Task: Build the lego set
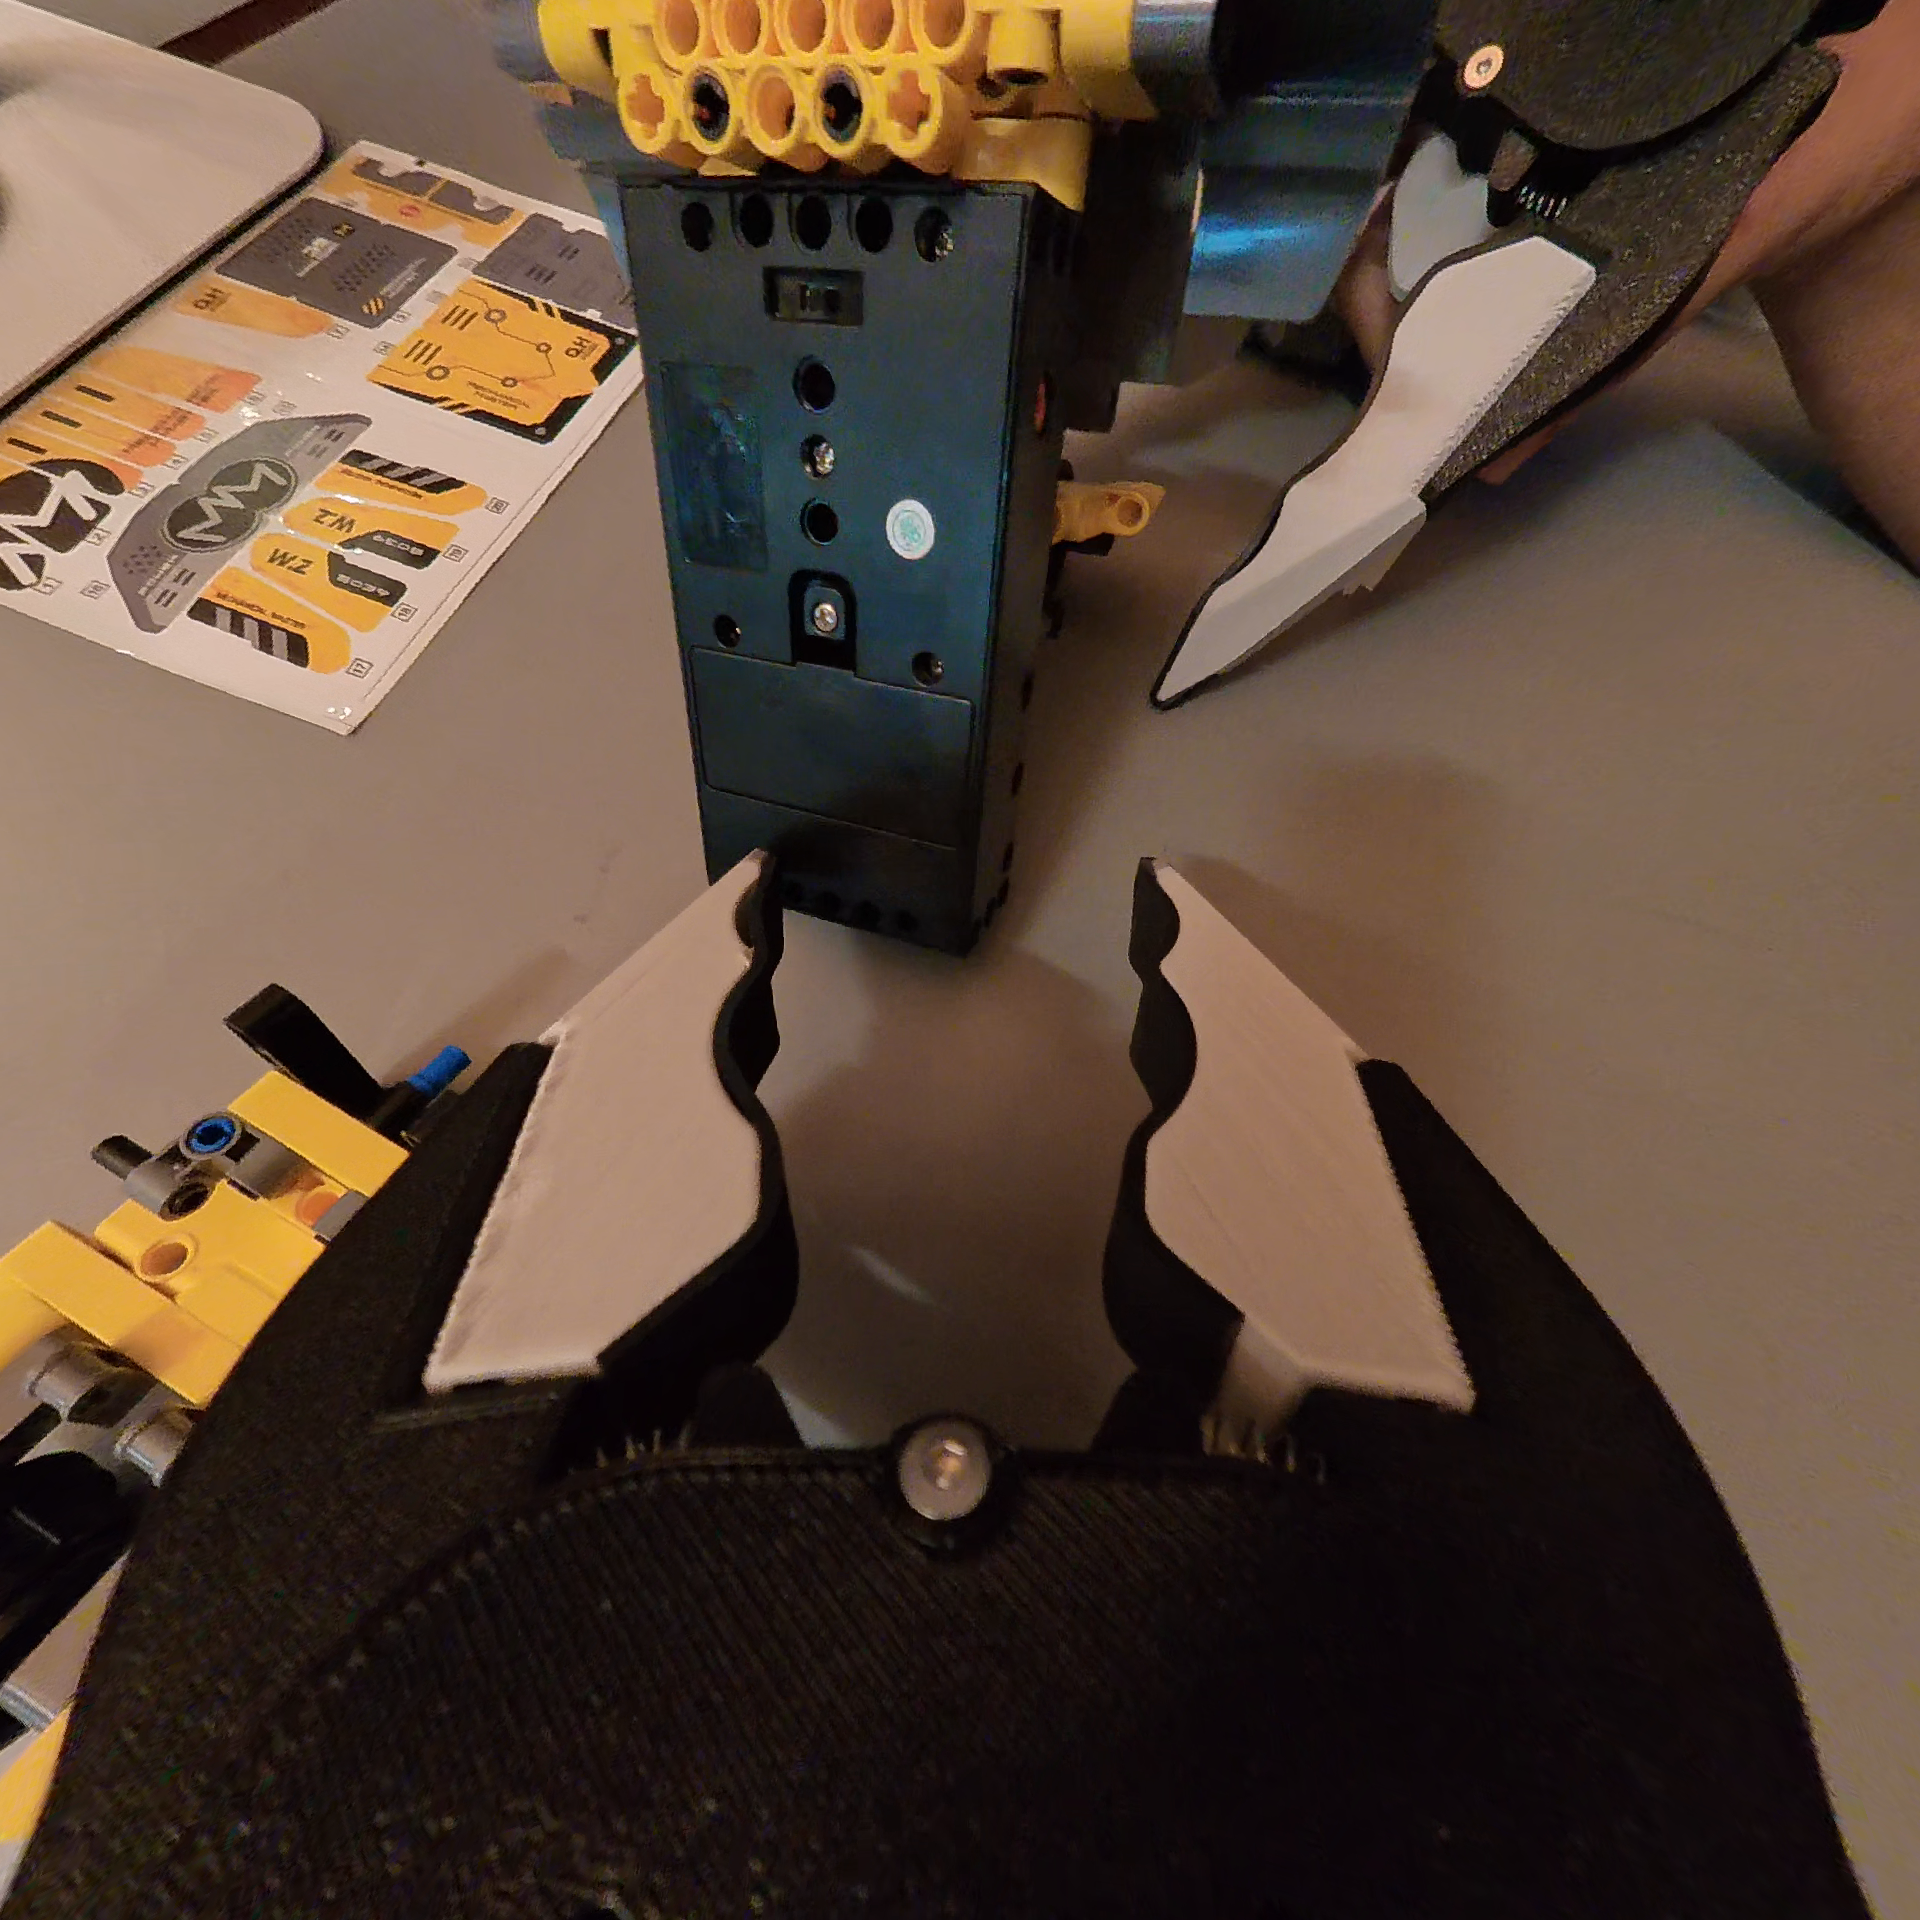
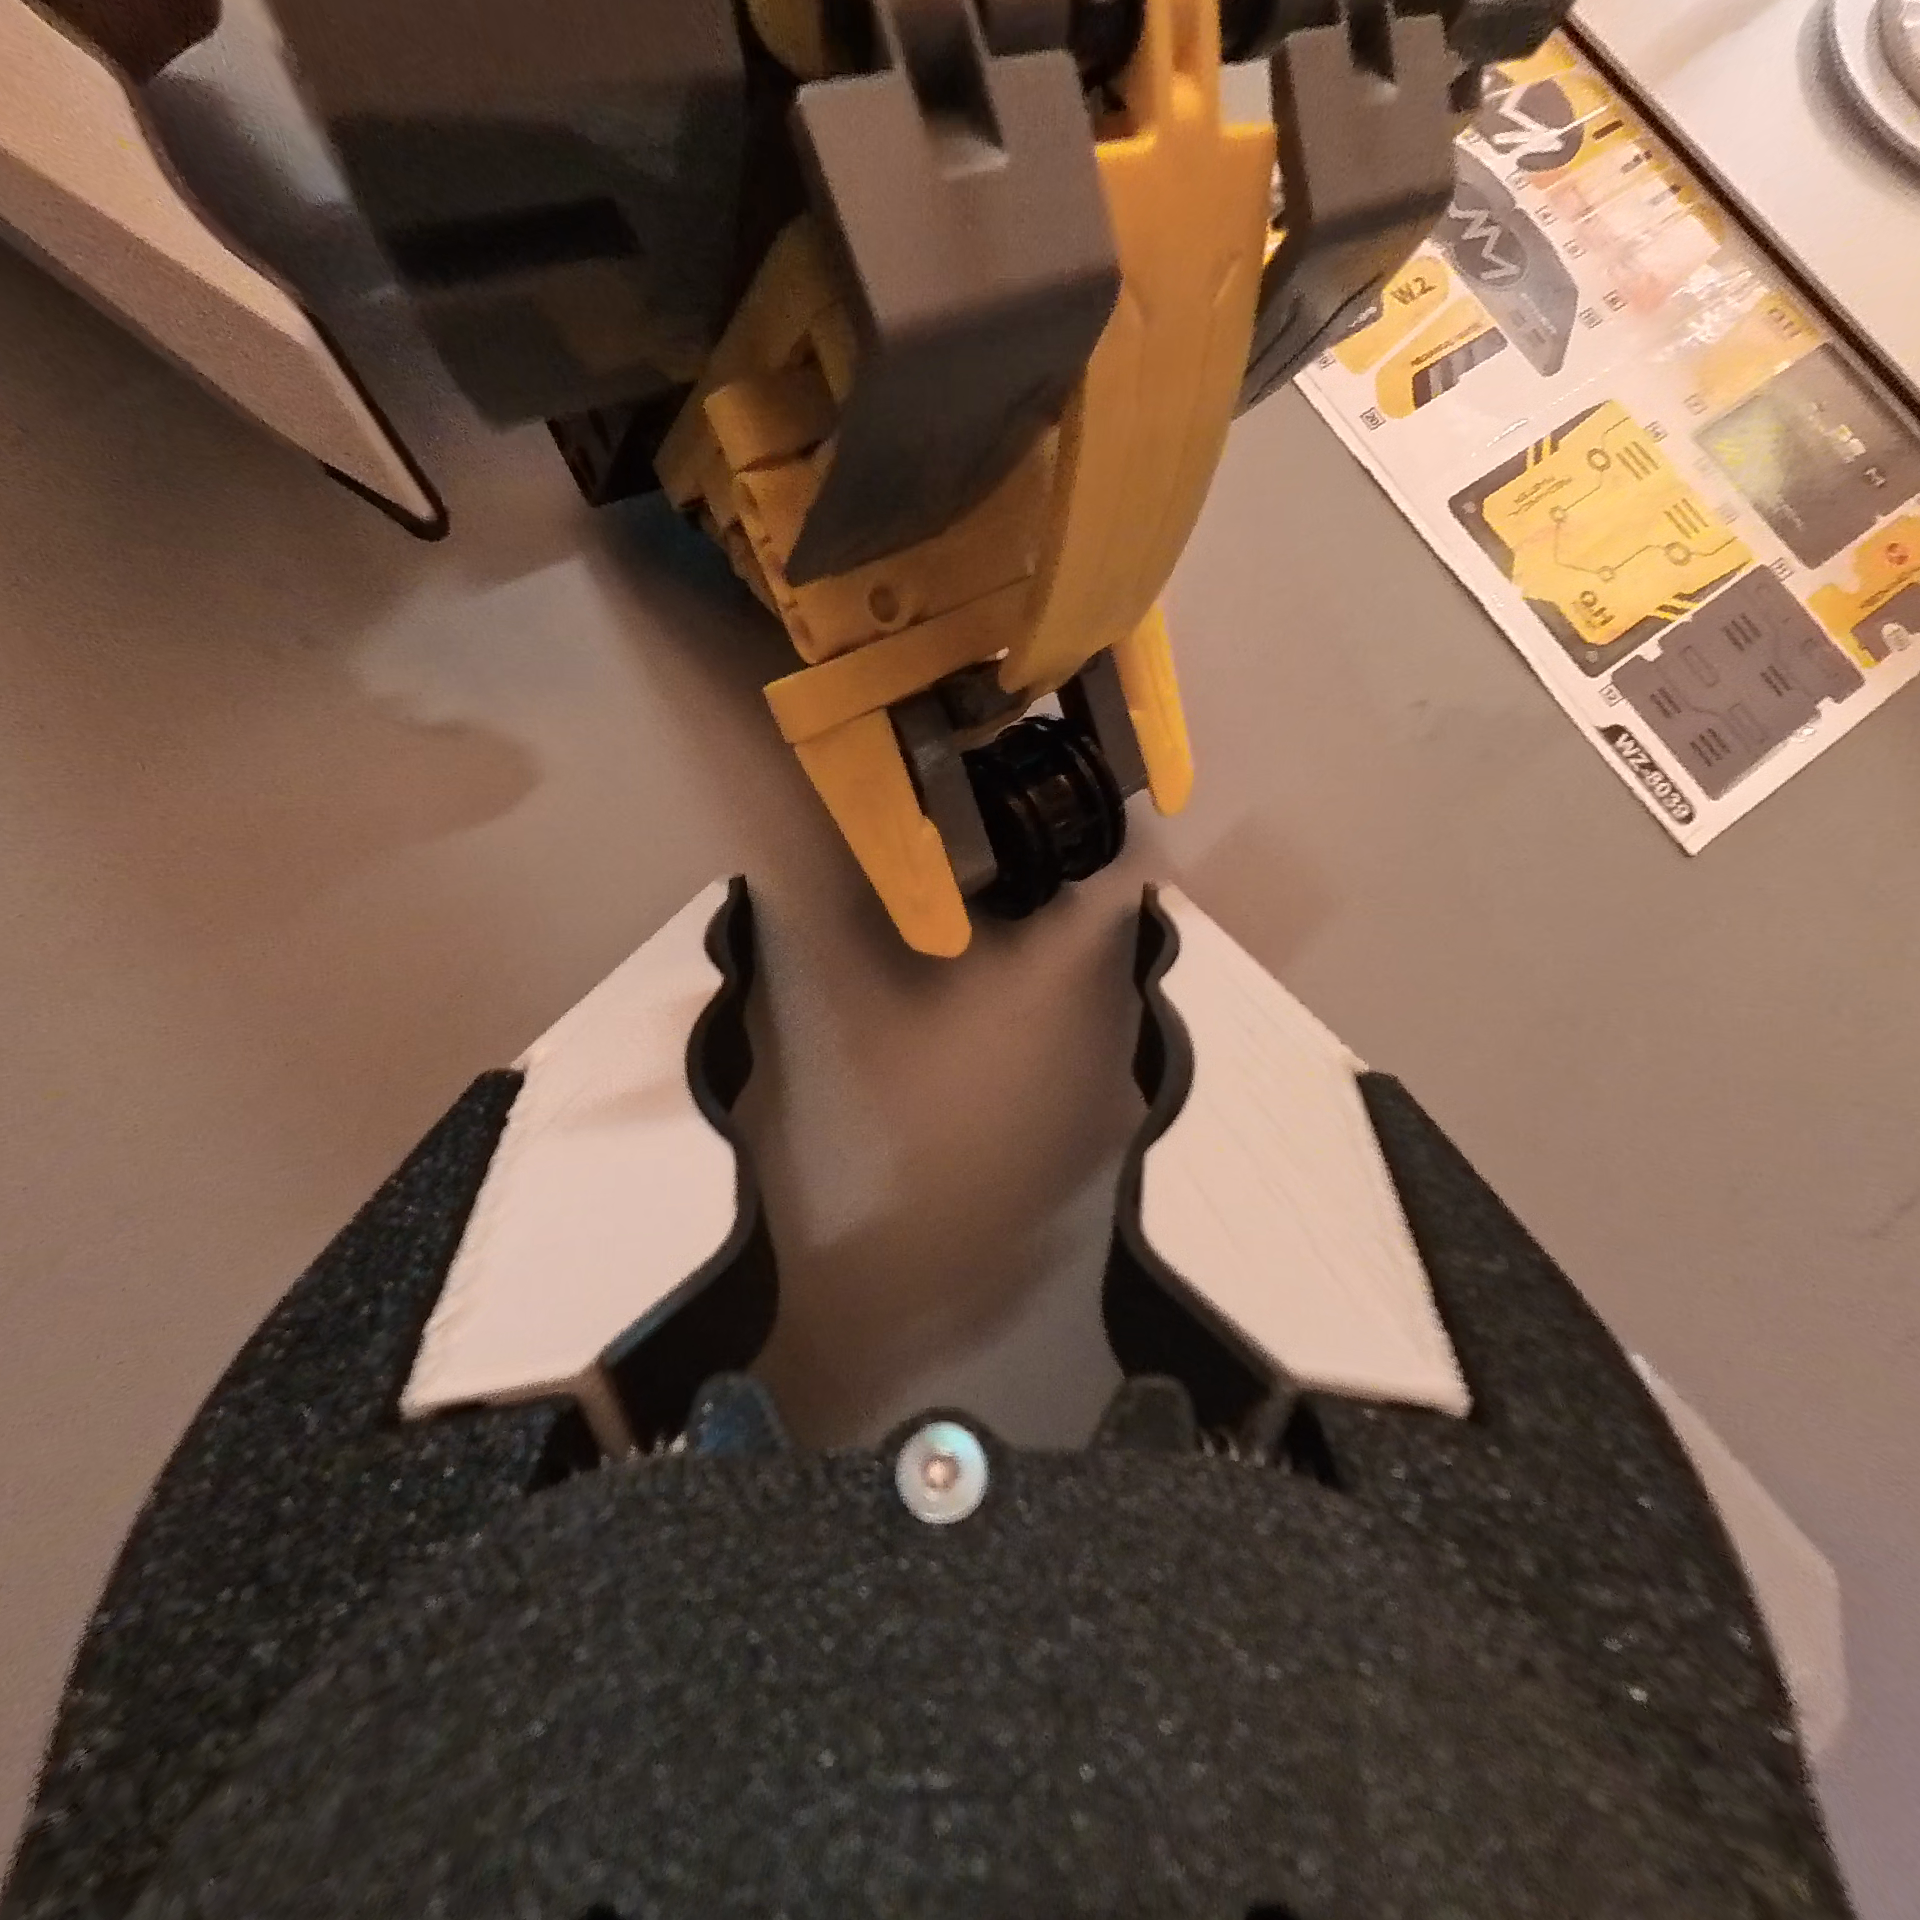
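A brick-built model lies on the grey table. In the left wrist view its dark battery box [image 1: 842, 561] points at me, with yellow holed beams [image 1: 800, 94] at its far end. My left gripper [image 1: 956, 873] is open and empty, its left fingertip just touching the box's near corner. In the right wrist view the model's yellow and grey end [image 2: 997, 499] with a small black wheel [image 2: 1049, 821] sits just beyond my right gripper [image 2: 945, 894], which is open and empty. The right gripper also shows in the left wrist view [image 1: 1382, 457], to the right of the model.
A sticker sheet [image 1: 281, 436] lies left of the model; it also shows in the right wrist view [image 2: 1652, 499]. A loose yellow and grey brick assembly [image 1: 177, 1226] lies by my left gripper. A pale tray corner [image 1: 125, 187] is at far left. A hand [image 1: 1829, 239] holds the right gripper.
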`<state>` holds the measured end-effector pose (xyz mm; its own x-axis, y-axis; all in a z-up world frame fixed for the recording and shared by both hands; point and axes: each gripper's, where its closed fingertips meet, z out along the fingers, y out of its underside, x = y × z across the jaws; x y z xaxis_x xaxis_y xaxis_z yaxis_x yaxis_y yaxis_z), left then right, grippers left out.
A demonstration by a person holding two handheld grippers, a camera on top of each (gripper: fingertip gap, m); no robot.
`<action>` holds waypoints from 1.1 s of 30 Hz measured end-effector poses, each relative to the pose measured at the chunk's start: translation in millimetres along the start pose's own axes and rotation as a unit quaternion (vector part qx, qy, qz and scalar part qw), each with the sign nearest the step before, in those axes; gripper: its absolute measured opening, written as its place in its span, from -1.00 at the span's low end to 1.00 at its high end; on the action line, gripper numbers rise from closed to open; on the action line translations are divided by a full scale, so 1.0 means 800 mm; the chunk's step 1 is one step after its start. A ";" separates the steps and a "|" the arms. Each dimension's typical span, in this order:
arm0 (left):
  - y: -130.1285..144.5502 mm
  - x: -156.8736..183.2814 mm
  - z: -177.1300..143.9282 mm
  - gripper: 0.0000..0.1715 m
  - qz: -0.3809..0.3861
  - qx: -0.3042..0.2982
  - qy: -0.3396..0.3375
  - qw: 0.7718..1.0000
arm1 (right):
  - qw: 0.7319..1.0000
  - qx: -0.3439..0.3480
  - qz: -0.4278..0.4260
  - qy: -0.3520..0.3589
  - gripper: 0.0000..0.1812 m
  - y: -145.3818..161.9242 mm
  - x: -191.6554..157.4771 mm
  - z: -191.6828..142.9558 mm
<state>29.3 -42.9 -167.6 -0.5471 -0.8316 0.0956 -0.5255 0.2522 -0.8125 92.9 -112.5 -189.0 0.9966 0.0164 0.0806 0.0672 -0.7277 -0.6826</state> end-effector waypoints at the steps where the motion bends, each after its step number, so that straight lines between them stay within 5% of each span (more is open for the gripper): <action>1: 0.000 0.000 0.000 -0.24 -0.001 0.000 0.000 1.000 | 1.000 0.001 0.000 0.004 -0.17 -0.001 0.001 0.001; 10: 0.000 0.000 0.001 -0.26 0.004 -0.002 -0.004 1.000 | 0.999 0.017 0.002 0.027 -0.07 -0.011 0.003 0.007; 23: 0.005 -0.002 0.003 -0.23 0.008 -0.015 -0.015 1.000 | 0.998 0.027 0.038 0.034 -0.19 -0.018 0.008 0.016; 33: 0.012 0.003 0.007 -0.19 0.020 -0.036 -0.010 0.999 | 0.993 0.099 0.012 0.064 -0.19 -0.050 0.013 -0.002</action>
<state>26.9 -45.0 -178.6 -0.5566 -0.8292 0.0520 -0.5487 0.3199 -0.7724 100.1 -83.9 -159.6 0.9845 -0.0960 0.1469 0.0650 -0.5782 -0.8133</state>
